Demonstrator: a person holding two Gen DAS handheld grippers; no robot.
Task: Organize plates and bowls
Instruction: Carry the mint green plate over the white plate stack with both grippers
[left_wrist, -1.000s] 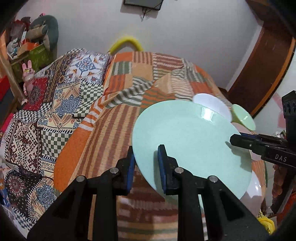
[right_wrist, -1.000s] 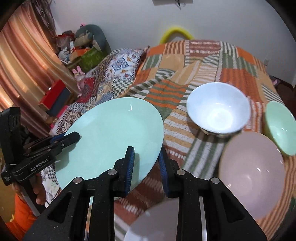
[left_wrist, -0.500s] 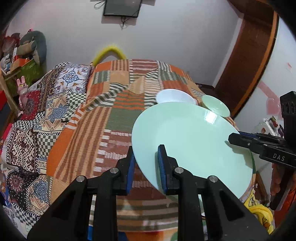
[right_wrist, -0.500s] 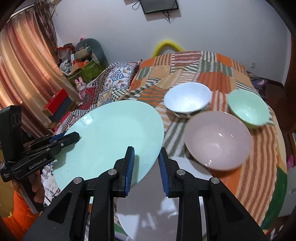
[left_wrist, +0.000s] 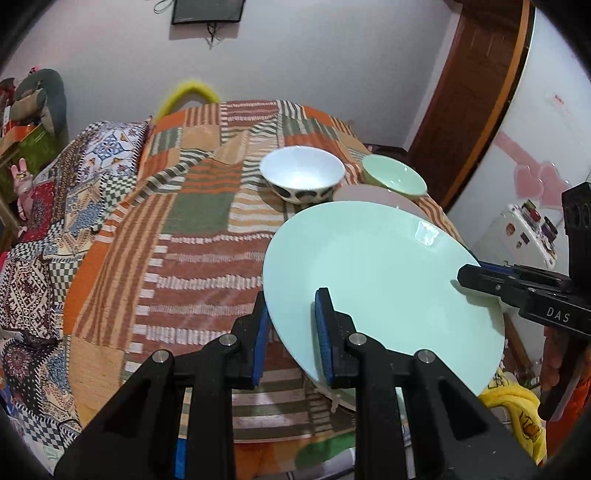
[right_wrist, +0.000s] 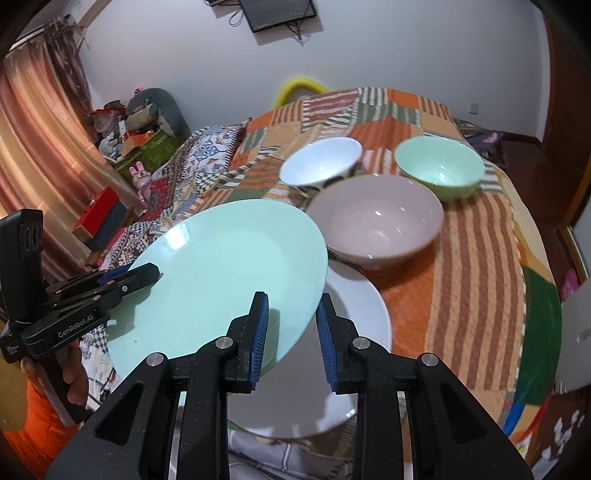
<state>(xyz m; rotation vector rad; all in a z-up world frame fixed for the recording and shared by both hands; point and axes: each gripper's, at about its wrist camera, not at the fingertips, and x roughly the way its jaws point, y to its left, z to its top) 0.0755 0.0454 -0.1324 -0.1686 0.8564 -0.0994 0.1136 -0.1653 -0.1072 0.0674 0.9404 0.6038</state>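
A mint green plate (left_wrist: 384, 280) (right_wrist: 229, 280) hangs in the air, tilted, held by both grippers at opposite rims. My left gripper (left_wrist: 291, 328) is shut on its left rim; it shows at the left of the right wrist view (right_wrist: 140, 277). My right gripper (right_wrist: 291, 325) is shut on its right rim; it shows at the right of the left wrist view (left_wrist: 469, 275). Below the green plate lies a white plate (right_wrist: 354, 332) on the table. Behind stand a pink bowl (right_wrist: 376, 218), a white bowl (right_wrist: 321, 162) (left_wrist: 301, 173) and a green bowl (right_wrist: 439, 166) (left_wrist: 393, 179).
The round table wears an orange striped patchwork cloth (left_wrist: 207, 229) (right_wrist: 476, 258). A patterned bed or couch cover (left_wrist: 55, 206) lies to the left. A wooden door (left_wrist: 469, 92) stands at the back right. A yellow chair back (left_wrist: 188, 92) rises behind the table.
Both grippers have carried the green plate back and upward. The bowls now sit farther away, and the white plate shows beneath the green one.
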